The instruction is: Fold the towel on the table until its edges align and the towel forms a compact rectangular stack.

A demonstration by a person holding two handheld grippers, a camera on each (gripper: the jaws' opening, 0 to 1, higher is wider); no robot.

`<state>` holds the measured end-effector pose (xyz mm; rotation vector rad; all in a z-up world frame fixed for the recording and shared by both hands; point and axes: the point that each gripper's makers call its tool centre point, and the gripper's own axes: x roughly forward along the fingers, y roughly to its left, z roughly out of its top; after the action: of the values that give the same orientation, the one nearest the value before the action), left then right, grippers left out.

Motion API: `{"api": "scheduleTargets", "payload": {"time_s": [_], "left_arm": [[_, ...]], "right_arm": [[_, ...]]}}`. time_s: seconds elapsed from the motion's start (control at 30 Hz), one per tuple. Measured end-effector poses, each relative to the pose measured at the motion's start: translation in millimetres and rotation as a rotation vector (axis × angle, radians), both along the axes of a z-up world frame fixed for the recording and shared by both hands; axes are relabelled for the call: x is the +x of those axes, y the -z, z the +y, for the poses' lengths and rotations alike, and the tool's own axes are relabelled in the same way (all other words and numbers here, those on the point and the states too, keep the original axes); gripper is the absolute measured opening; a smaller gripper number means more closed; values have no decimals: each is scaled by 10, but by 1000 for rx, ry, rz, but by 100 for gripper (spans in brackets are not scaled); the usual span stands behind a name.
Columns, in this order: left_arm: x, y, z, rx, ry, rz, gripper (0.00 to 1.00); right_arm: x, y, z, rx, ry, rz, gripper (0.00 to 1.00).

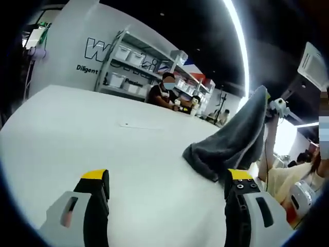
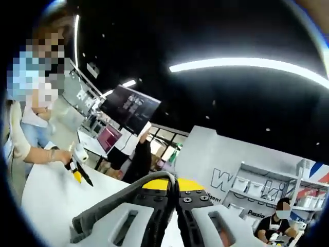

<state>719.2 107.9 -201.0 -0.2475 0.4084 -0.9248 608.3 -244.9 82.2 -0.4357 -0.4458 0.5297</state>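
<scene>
Fingers first: on my left gripper [image 1: 167, 188] the two yellow-tipped jaws stand wide apart and hold nothing, poised low over the white table [image 1: 77, 134]; on my right gripper [image 2: 171, 186] the yellow tips are pressed together, and grey cloth runs down past the left jaw, so I judge them clenched on the towel [image 1: 234, 141]. Item, towel: dark grey, thick, soft nap, hanging as a drooping cone from its raised corner at the right, its lower end bunched in a rounded heap on the table just beyond my left gripper's right jaw. Item, table: smooth, matte, broad. Far behind, metal shelving [image 1: 133, 69] with pale bins, and seated people. Step in hand, as I judge it: lifting one corner to open the cloth; no fold made yet. Next move calls for my left gripper to reach right, take a second corner, and spread the towel flat.
</scene>
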Motion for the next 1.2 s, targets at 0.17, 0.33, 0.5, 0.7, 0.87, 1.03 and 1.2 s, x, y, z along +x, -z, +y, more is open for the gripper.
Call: {"api": "scheduleTargets", "payload": {"time_s": [0.17,0.33,0.5,0.7,0.87,1.03,1.2], "left_arm": [[-3,11,-5,3,1,3,91],[-16,-1,-10,0,0,0,91],[-15,9,-23,1,-1,3,91],[-24,41,-37,14,1,8,91],[-5,45,-33,16,1,11,91],[-2,53,-33,18,1,13,91],[1,49,-30,17,2,13,91]], "right_arm": [[254,125,-107,-3,66,31,0],[513,264,-209,28,79,89,0],[739,394,-316,8,153,102,0],[934,525,-425,0,202,120,0],[1111,674,-549,-35,265,132,0],[1300,873,-701,-27,302,183,0],[1564,1173,-937,-31,356,269,0]]}}
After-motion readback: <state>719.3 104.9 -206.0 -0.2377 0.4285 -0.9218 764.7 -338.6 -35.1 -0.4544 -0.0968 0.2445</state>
